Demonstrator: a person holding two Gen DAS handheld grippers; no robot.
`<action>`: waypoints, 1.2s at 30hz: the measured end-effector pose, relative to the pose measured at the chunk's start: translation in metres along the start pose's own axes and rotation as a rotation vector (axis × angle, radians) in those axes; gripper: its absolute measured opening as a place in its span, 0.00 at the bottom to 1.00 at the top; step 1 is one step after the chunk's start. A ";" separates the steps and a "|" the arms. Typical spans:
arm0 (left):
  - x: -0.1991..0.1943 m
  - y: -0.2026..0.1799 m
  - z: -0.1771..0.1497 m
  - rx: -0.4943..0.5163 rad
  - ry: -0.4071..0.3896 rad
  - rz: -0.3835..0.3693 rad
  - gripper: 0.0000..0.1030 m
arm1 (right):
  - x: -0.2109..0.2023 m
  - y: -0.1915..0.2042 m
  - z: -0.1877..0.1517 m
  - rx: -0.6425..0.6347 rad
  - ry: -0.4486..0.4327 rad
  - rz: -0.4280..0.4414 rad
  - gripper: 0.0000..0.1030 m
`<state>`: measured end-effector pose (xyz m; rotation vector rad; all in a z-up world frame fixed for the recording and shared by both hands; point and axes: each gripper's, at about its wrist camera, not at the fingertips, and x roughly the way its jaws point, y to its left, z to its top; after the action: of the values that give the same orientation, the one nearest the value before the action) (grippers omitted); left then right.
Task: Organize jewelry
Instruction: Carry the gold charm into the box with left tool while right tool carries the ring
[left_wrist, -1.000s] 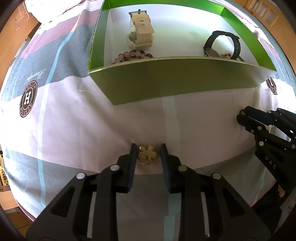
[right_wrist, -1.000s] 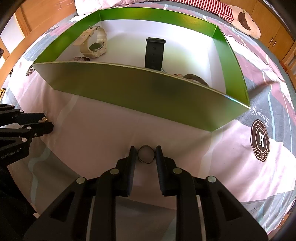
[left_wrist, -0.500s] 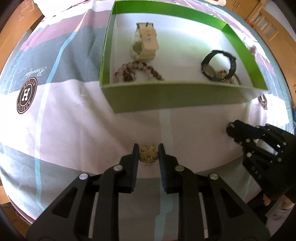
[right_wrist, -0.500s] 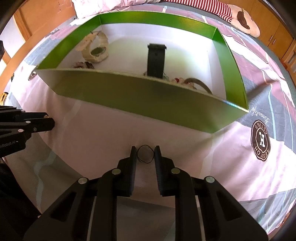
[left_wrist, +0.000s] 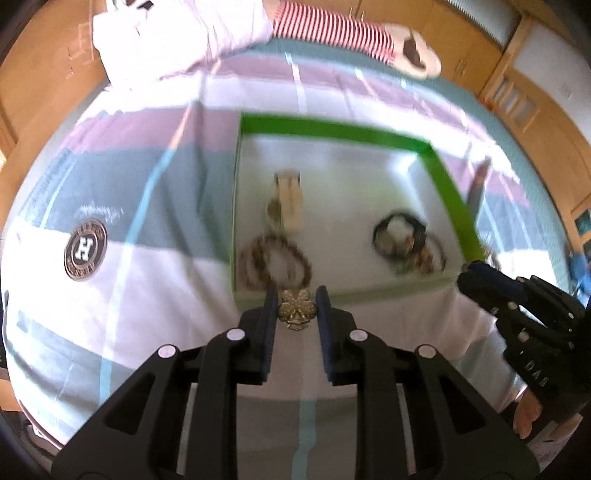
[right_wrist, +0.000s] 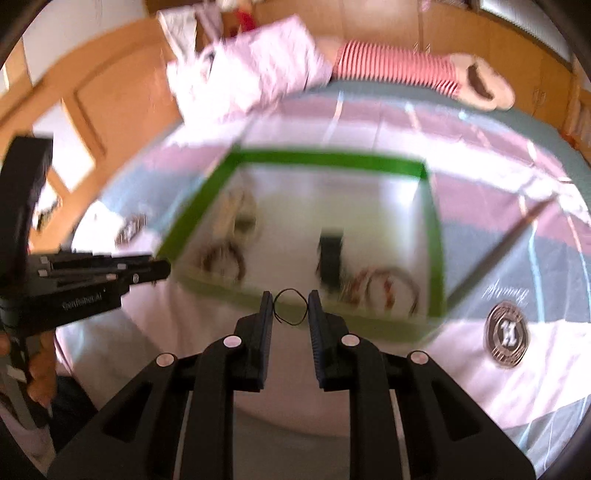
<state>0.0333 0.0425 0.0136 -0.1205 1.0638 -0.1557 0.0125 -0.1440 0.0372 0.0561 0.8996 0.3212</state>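
- Nearest you, at 6 o'clock in the left wrist view, your left gripper (left_wrist: 295, 308) has its jaws drawn close and pinching a gold flower-shaped brooch (left_wrist: 296, 309). The brooch sits at the fingertips, clear of the bedsheet (left_wrist: 155, 295), and lines up with the near wall of the box, likely so it can drop straight in.
- In the right wrist view, also at 6 o'clock, your right gripper (right_wrist: 290, 308) pinches a thin black wire ring (right_wrist: 290, 306) between narrowly spaced jaws. The loop bulges between the pads, which suggests a light hold that would not crush it.
- Each gripper shows in the other's view: the right at 3 o'clock, the left at 9 o'clock. They are well apart, so each has its own way to the box.
- Just beyond both fingertips, at 12 o'clock, lies the green-walled box (left_wrist: 332, 129) with a white floor.
- Inside it, a beaded bracelet (left_wrist: 275, 264) lies near the front wall, a cream watch (left_wrist: 286, 205) behind it, and a black watch (left_wrist: 399, 234) at 2 o'clock. Blur hides finer detail.
- Farthest away, a pale pillow (left_wrist: 177, 33) and a red-striped cloth (left_wrist: 332, 31) lie at the bed's head.
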 end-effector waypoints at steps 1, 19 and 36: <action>-0.003 0.000 0.003 -0.003 -0.014 0.001 0.20 | 0.000 0.000 0.004 0.012 -0.019 0.000 0.19; 0.013 -0.016 0.024 -0.002 -0.137 0.165 0.20 | 0.040 -0.030 0.019 0.100 -0.055 -0.100 0.19; 0.056 -0.024 0.031 0.009 -0.047 0.148 0.20 | 0.072 -0.033 0.021 0.055 0.022 -0.148 0.19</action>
<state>0.0852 0.0089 -0.0151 -0.0363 1.0209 -0.0238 0.0788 -0.1525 -0.0102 0.0364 0.9285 0.1599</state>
